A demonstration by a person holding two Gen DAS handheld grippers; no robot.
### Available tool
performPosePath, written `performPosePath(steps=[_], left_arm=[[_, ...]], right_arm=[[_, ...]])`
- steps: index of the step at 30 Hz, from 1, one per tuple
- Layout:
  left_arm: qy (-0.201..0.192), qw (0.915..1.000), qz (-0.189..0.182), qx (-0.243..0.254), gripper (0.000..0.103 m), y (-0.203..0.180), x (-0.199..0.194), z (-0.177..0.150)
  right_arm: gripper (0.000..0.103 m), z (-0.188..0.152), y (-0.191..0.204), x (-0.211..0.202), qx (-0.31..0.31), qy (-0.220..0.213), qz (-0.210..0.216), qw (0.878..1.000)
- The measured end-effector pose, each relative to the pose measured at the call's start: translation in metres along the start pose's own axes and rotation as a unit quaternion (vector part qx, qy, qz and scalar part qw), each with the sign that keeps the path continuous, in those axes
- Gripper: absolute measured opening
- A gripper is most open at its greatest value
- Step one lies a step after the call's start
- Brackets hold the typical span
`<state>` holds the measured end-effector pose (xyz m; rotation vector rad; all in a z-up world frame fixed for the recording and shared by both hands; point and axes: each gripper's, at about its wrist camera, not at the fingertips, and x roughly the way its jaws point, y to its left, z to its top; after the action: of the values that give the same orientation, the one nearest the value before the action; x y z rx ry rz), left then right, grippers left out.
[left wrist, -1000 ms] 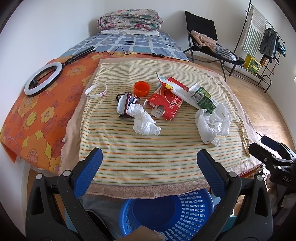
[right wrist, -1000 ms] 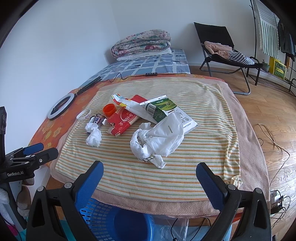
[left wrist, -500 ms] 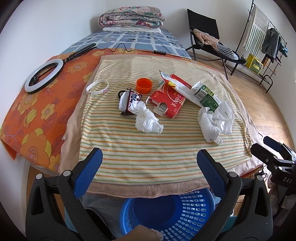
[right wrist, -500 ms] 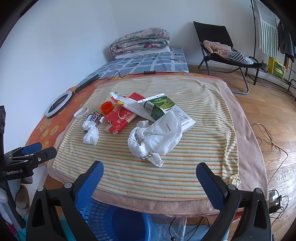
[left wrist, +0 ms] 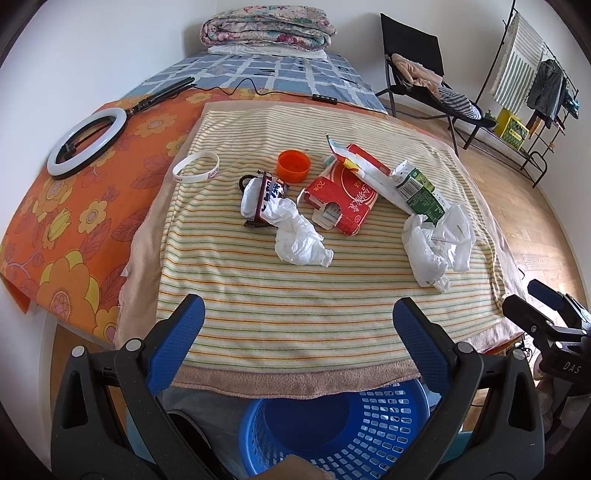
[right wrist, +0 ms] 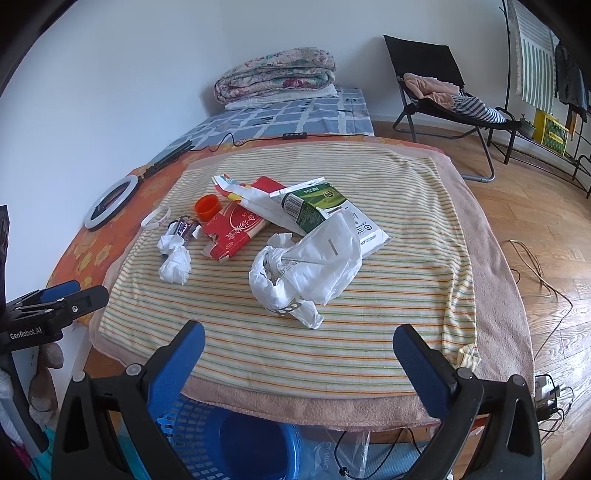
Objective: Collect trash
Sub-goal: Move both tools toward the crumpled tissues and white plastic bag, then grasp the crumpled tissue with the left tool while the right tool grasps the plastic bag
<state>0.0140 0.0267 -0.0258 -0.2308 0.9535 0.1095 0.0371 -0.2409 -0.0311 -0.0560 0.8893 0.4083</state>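
Trash lies on a striped towel [left wrist: 280,306]: a crumpled white tissue [left wrist: 301,245], a candy wrapper [left wrist: 267,195], an orange cap [left wrist: 293,166], a torn red box [left wrist: 341,201], a green carton [left wrist: 419,192] and a white plastic bag [left wrist: 439,245]. A blue basket [left wrist: 332,428] stands on the floor below the near edge. My left gripper [left wrist: 295,332] hangs open over that edge, nothing between its fingers. My right gripper [right wrist: 295,350] is open too, short of the white plastic bag [right wrist: 314,269]; the red box [right wrist: 231,230] and tissue [right wrist: 175,264] lie beyond to the left.
A ring light [left wrist: 85,142] and a white wristband [left wrist: 197,171] lie left on the orange flowered cover. Folded quilts [left wrist: 266,26] sit at the far end. A black chair [left wrist: 417,77] and a clothes rack [left wrist: 528,96] stand right on the wooden floor. Cables [right wrist: 535,266] trail there.
Both grippers have risen slightly and tipped toward the towel, so the trash sits a little lower in view. Nothing on the towel has moved; both stay open.
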Motion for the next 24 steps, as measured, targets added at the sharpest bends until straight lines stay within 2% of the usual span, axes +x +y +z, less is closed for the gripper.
performPosePath(steps=[8, 14, 20, 24], left_arm=[[0.016, 0.9997, -0.007, -0.019, 0.103, 0.007, 0.019, 0.019], [0.048, 0.9974, -0.024, -0.049, 0.099, 0.016, 0.047, 0.031], [0.059, 0.9968, -0.014, -0.053, 0.096, 0.022, 0.074, 0.046], [0.073, 0.9951, -0.019, -0.063, 0.090, 0.027, 0.089, 0.052]], right_arm=[[0.103, 0.005, 0.003, 0.009, -0.026, -0.018, 0.014, 0.999], [0.102, 0.020, -0.006, 0.032, -0.015, 0.017, 0.020, 1.000], [0.100, 0.032, -0.013, 0.067, 0.004, 0.060, 0.031, 0.998], [0.098, 0.037, -0.011, 0.088, 0.019, 0.078, 0.038, 0.996]])
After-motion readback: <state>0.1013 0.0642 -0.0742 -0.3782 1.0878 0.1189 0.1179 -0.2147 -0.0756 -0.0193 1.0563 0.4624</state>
